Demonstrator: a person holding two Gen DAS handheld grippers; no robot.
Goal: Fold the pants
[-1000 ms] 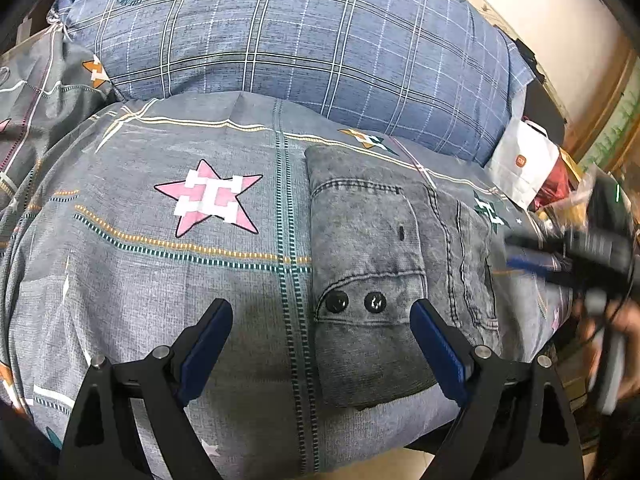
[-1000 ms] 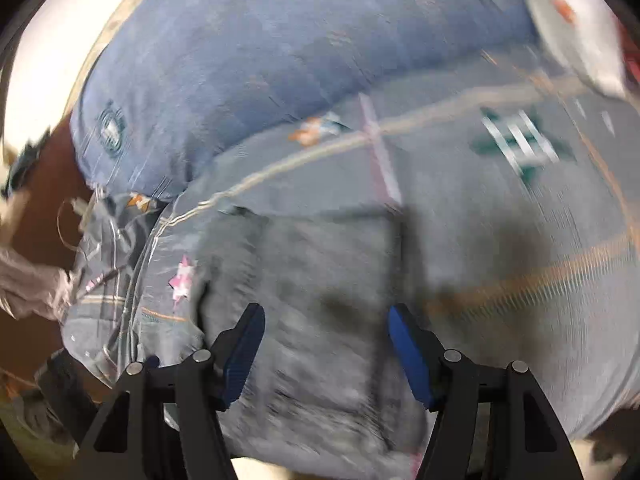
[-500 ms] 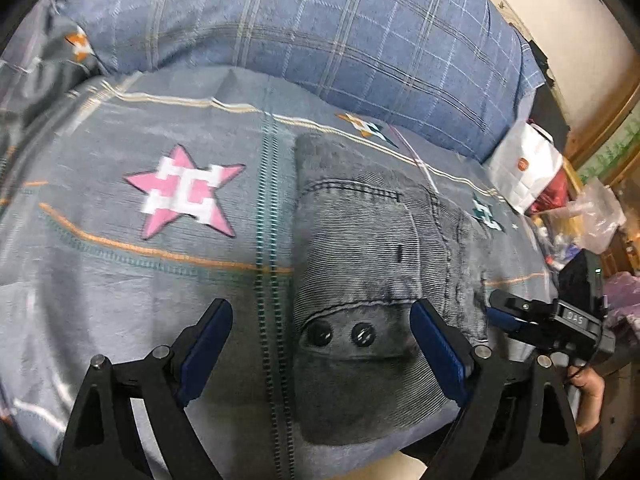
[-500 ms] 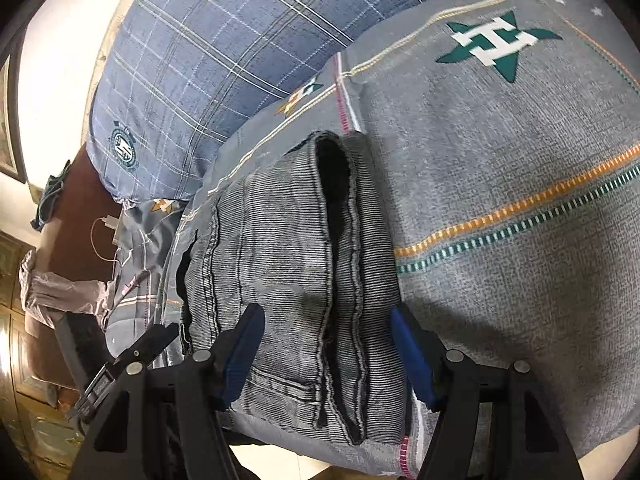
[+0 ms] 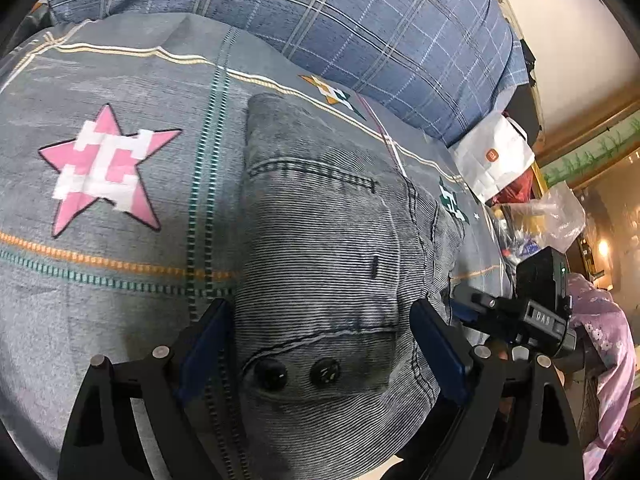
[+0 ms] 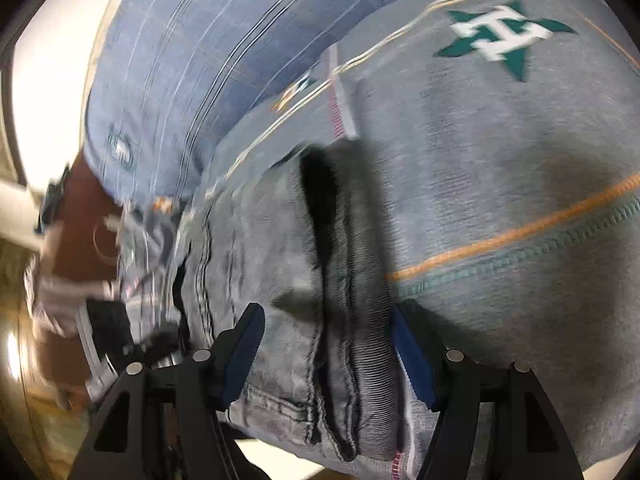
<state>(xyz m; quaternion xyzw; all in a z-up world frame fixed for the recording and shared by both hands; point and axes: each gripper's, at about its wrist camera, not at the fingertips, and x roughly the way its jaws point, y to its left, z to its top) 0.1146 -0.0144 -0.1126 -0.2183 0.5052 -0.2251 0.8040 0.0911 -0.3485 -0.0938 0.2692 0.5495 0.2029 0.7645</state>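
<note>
Both claws lower, nearer pants [image 5: 332, 264].

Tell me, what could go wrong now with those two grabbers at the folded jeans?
The jeans lie at the bed's near edge, so a tug could drag them off. The right gripper straddles several stacked layers; closing might catch only some, spoiling the fold. The left gripper sits around the two buttons, where pads may slip.

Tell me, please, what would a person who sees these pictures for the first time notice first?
First, the folded grey pants lying in the middle on the bed cover, with two dark buttons near the left gripper, whose open jaws stand on either side of them. Next, the pink star printed to the left, and the blue plaid pillow behind.
</note>
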